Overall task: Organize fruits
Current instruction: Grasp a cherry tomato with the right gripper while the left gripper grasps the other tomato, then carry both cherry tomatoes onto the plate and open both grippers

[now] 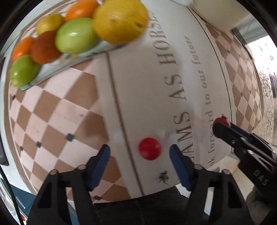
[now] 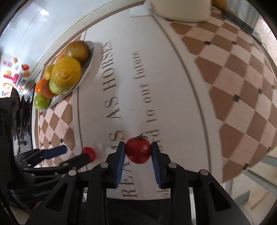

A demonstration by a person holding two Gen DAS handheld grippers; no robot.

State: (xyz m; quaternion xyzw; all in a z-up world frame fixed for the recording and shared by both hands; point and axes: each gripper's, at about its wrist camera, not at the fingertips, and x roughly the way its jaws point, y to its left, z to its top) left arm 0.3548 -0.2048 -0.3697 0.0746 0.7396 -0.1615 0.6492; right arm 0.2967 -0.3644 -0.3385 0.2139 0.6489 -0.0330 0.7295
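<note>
A small red tomato [image 1: 149,148] lies on the tablecloth between the blue pads of my open left gripper [image 1: 139,161], touching neither pad; it also shows in the right wrist view [image 2: 89,153]. My right gripper [image 2: 138,152] is shut on a larger red tomato with a green stem [image 2: 138,149]; in the left wrist view that tomato [image 1: 221,121] peeks past the right gripper's fingers [image 1: 225,131]. A glass plate [image 1: 52,71] piled with green, orange and yellow fruit sits at the far left; it also shows in the right wrist view [image 2: 86,71].
The table wears a cloth [image 2: 173,86] with a white lettered centre and brown checkered borders. A cream round container [image 2: 183,10] stands at the far edge. The table's near edge runs just under both grippers.
</note>
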